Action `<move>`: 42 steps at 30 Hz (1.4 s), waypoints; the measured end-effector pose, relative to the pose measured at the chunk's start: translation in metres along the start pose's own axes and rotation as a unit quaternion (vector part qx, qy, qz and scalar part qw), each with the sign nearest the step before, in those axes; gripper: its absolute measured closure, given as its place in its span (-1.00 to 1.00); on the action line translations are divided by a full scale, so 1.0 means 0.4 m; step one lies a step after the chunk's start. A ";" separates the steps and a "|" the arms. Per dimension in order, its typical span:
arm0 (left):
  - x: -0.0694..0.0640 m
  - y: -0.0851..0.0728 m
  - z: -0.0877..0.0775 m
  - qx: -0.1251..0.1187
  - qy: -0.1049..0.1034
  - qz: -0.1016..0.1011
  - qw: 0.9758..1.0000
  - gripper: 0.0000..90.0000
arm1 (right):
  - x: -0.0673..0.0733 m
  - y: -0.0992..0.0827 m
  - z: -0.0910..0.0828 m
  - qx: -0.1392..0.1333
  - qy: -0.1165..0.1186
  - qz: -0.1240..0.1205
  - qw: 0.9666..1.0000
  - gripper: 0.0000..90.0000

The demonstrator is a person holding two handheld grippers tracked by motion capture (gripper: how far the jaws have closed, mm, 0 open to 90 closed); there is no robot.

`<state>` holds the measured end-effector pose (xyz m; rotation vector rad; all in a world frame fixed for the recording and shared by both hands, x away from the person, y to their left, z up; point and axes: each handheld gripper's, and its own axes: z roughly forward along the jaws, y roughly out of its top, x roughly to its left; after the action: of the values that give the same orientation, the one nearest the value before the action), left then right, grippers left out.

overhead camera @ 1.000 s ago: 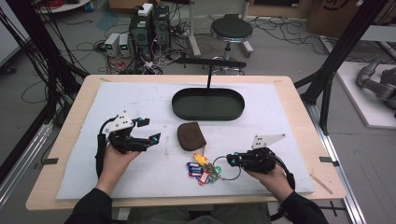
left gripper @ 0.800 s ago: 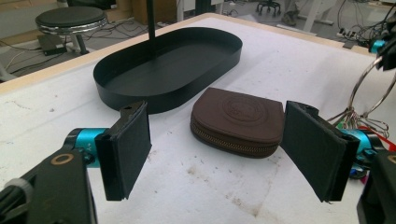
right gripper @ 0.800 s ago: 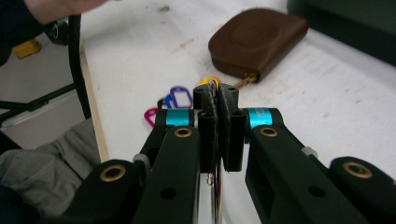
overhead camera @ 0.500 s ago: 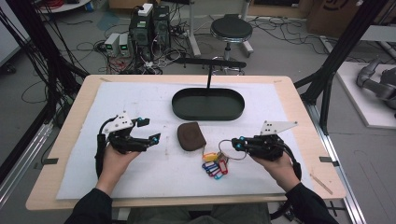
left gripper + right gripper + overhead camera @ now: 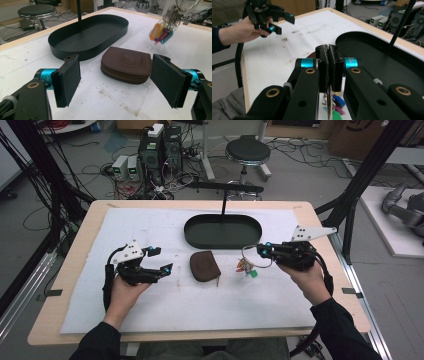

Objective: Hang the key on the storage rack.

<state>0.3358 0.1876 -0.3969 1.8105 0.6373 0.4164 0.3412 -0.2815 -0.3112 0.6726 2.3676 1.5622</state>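
Directly ahead of the wide-open, empty left gripper (image 5: 116,82) lies a brown zipped leather pouch (image 5: 127,64) on the white table cover (image 5: 150,232). Its embossed round stamp cannot be read. The right gripper (image 5: 263,251), jaws pinched together on a metal key ring, holds a bunch of keys with coloured plastic tags (image 5: 246,267) hanging just below its tips, clear of the cover. Beyond both stands an empty black oval metal tray (image 5: 222,231). Judging from this, the keys are lifted but not yet placed; the pouch remains untouched.
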 end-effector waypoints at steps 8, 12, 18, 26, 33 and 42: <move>-0.003 -0.006 0.006 0.001 0.007 0.005 1.000 -0.46 | -0.030 0.049 -0.011 -0.006 -0.004 -0.013 1.000 0.95; -0.005 -0.007 0.009 0.001 0.006 0.005 1.000 -0.46 | -0.048 0.073 -0.009 -0.006 -0.008 -0.021 1.000 0.95; -0.006 -0.010 0.012 0.002 0.006 0.002 1.000 -0.46 | -0.075 0.096 -0.005 -0.012 -0.009 -0.023 1.000 0.95; -0.005 -0.013 0.017 0.007 0.004 0.002 1.000 -0.46 | -0.115 0.122 0.002 -0.022 -0.015 -0.024 0.999 0.95; -0.005 -0.015 0.020 0.008 0.002 0.003 1.000 -0.46 | -0.152 0.142 0.023 -0.016 -0.029 -0.027 0.999 0.95; -0.006 -0.016 0.019 0.007 0.000 0.000 1.000 -0.46 | -0.204 0.174 0.052 -0.011 -0.047 -0.028 0.998 0.95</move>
<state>0.3367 0.1819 -0.4053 1.8226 0.6423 0.4127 0.4384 -0.2820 -0.2613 0.6537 2.2775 1.4981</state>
